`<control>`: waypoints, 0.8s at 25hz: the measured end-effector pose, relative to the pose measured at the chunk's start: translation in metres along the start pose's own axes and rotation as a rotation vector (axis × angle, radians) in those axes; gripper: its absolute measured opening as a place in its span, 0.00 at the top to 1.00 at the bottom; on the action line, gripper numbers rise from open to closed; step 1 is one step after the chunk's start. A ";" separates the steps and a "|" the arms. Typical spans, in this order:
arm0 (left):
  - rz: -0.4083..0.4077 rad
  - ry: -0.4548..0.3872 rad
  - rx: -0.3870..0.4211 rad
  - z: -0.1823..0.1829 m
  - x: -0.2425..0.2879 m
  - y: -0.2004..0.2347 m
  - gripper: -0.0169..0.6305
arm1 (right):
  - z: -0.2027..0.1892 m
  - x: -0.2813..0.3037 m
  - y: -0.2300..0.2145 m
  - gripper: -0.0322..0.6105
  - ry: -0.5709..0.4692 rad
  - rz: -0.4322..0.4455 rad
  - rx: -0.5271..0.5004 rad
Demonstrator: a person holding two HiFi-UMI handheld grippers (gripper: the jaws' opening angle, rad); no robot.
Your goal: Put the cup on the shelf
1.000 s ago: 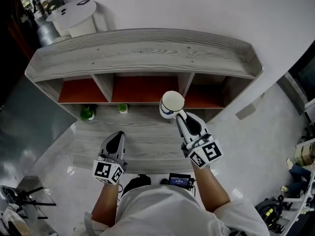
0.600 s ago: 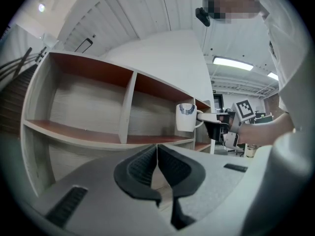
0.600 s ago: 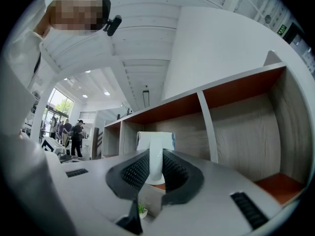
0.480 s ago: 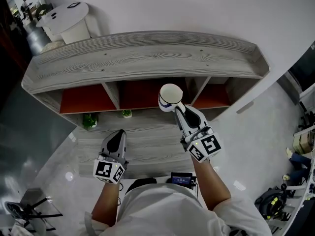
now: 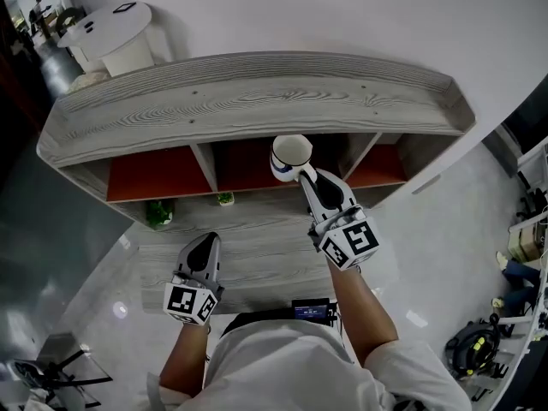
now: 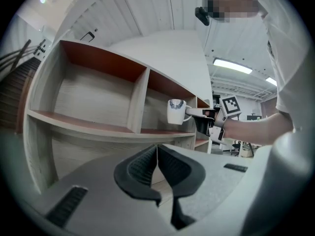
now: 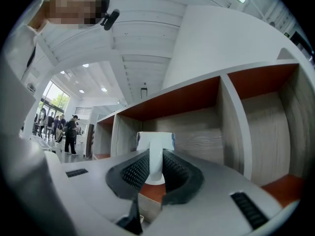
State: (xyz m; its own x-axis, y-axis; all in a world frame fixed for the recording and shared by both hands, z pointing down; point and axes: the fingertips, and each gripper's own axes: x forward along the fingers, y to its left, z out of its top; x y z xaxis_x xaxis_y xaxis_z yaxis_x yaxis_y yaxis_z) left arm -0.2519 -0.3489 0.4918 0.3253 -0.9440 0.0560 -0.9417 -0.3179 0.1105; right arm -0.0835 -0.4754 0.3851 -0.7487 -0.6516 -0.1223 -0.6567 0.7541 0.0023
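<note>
Parking the left gripper (image 5: pixel 204 245) low and near, over the front of the grey ledge, pressing its jaws flat together on nothing and staying well apart from the action. Passing two small green plants (image 5: pixel 156 215) sitting on that ledge, below the left and middle openings of the shelf (image 5: pixel 257 101). Scanning the three red-backed compartments: showing nothing inside the left one, nothing visible in the middle one, and hiding most of the right one. Moving right now: reaching far with the right gripper (image 5: pixel 306 178), clamping its jaws on the handle of the white cup (image 5: pixel 291 156). Carrying the cup upright, mouth up, apparently empty, handle running vertically between the pads and the body sticking out on the far side of the jaws. Hovering it right at the mouth of the middle compartment, clear above the board, with the right-hand divider just beside. Judging the coming move: pushing straight away into that opening, then lowering onto the board, minding the overhanging top and the divider.
</note>
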 end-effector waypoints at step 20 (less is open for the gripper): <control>-0.025 0.005 -0.011 -0.005 0.016 0.004 0.95 | -0.025 0.038 -0.003 0.83 0.042 -0.003 -0.004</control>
State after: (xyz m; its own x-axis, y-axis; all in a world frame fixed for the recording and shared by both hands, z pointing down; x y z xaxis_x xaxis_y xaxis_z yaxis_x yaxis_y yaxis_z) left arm -0.2496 -0.3650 0.4979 0.3495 -0.9351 0.0583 -0.9321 -0.3407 0.1233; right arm -0.1120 -0.5047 0.4050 -0.7499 -0.6565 -0.0810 -0.6591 0.7520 0.0064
